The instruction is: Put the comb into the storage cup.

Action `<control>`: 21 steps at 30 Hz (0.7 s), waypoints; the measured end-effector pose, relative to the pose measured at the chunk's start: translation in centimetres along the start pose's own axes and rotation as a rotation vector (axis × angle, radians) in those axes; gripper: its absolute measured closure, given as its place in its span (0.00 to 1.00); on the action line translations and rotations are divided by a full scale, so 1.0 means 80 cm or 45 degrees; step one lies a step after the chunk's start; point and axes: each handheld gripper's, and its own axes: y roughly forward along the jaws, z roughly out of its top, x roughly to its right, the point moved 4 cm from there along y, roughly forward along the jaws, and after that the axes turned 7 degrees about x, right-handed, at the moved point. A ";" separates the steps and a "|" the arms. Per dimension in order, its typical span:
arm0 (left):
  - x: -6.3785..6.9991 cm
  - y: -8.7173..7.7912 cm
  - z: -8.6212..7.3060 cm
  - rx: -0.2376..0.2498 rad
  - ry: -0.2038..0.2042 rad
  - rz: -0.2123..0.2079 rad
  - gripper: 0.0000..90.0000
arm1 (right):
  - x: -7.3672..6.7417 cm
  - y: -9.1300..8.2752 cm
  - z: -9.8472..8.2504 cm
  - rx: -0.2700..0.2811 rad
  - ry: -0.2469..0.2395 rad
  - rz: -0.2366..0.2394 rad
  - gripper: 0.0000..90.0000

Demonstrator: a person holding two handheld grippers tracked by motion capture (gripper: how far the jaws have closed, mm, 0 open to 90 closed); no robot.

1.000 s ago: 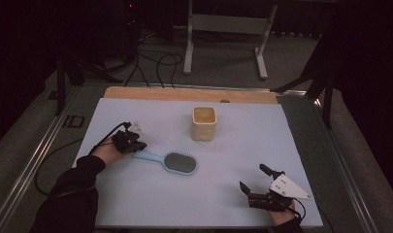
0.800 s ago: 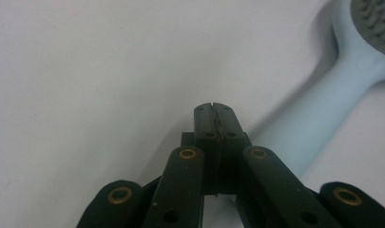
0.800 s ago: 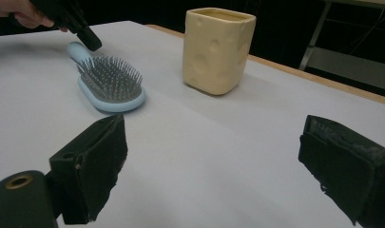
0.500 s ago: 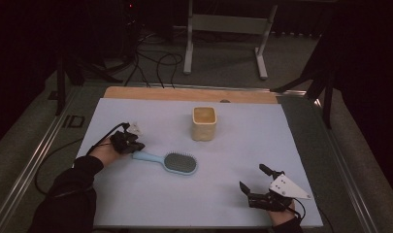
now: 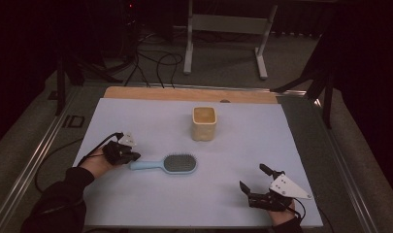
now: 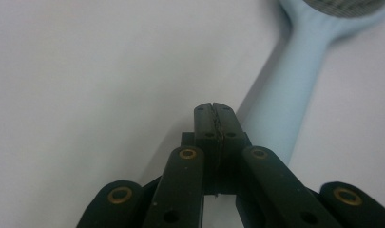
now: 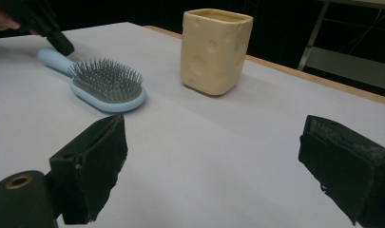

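**Closed tongs beside the brush handle**

The left gripper (image 5: 131, 156) has its two black jaws pressed tight together, with nothing between them. Its tip sits right by the end of the light blue plastic hairbrush (image 5: 167, 164), just beside the handle (image 6: 280, 118). The brush lies flat on the table with its dark bristles facing up, a little in front of the pale yellow square cup (image 5: 204, 123). The right gripper (image 5: 254, 190) rests near the front right corner, well away from the brush. Its jaws stand wide apart and hold nothing.

What could go wrong? With the jaws closed, the left gripper cannot grab the handle. If it goes forward like this, it may only poke the brush and make it slide or spin on the smooth sheet. If the brush slides far, it could bump the cup. The handle is also round and smooth, so a grip near its very end may slip.

The table is covered by a plain white sheet (image 5: 136, 126), and a strip of wood (image 5: 150, 93) shows at the far edge. The room around is dark, with cables on the floor (image 5: 150, 63) and a grey metal stand (image 5: 228, 29) behind.
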 end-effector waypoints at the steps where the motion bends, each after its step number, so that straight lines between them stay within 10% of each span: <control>1: 0.004 -0.001 -0.001 -0.003 0.005 -0.008 1.00 | 0.000 0.000 0.000 0.000 0.001 0.000 0.10; 21: 0.074 -0.018 -0.014 -0.011 0.094 -0.115 1.00 | 0.000 0.000 0.000 -0.007 -0.001 -0.009 0.10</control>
